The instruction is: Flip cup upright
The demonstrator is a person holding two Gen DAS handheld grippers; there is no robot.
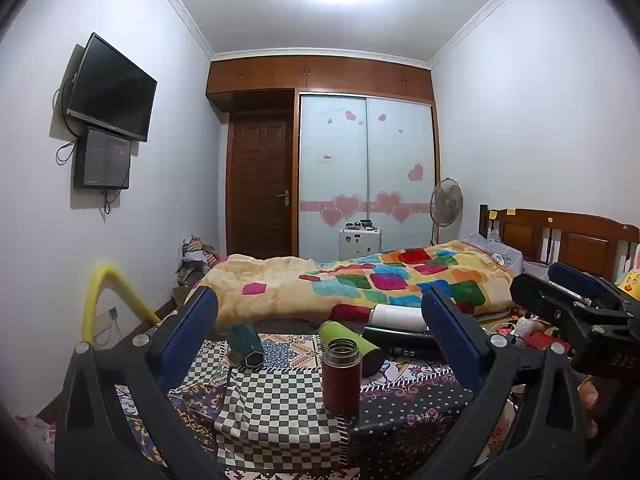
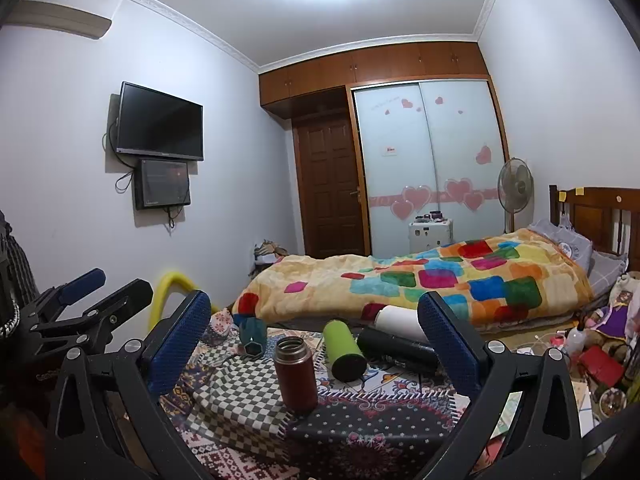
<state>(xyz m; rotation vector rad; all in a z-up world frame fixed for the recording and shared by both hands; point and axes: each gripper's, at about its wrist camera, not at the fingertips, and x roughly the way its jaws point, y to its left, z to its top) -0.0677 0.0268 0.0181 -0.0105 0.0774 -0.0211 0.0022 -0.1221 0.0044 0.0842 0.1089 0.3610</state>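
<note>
A dark red steel cup (image 1: 341,376) stands upright with its mouth open on a patterned cloth (image 1: 280,412); it also shows in the right wrist view (image 2: 295,374). Behind it lie a green cup (image 1: 352,345) (image 2: 344,350), a black cup (image 1: 400,342) (image 2: 396,348), a white cup (image 1: 398,317) (image 2: 400,322) and a teal cup (image 1: 246,345) (image 2: 252,334). My left gripper (image 1: 320,336) is open and empty, short of the red cup. My right gripper (image 2: 314,336) is open and empty, also short of it.
A bed with a colourful blanket (image 1: 360,280) lies behind the cups. Clutter (image 2: 592,356) sits at the right. A yellow foam tube (image 1: 104,296) stands at the left. The right gripper shows at the right of the left wrist view (image 1: 572,304).
</note>
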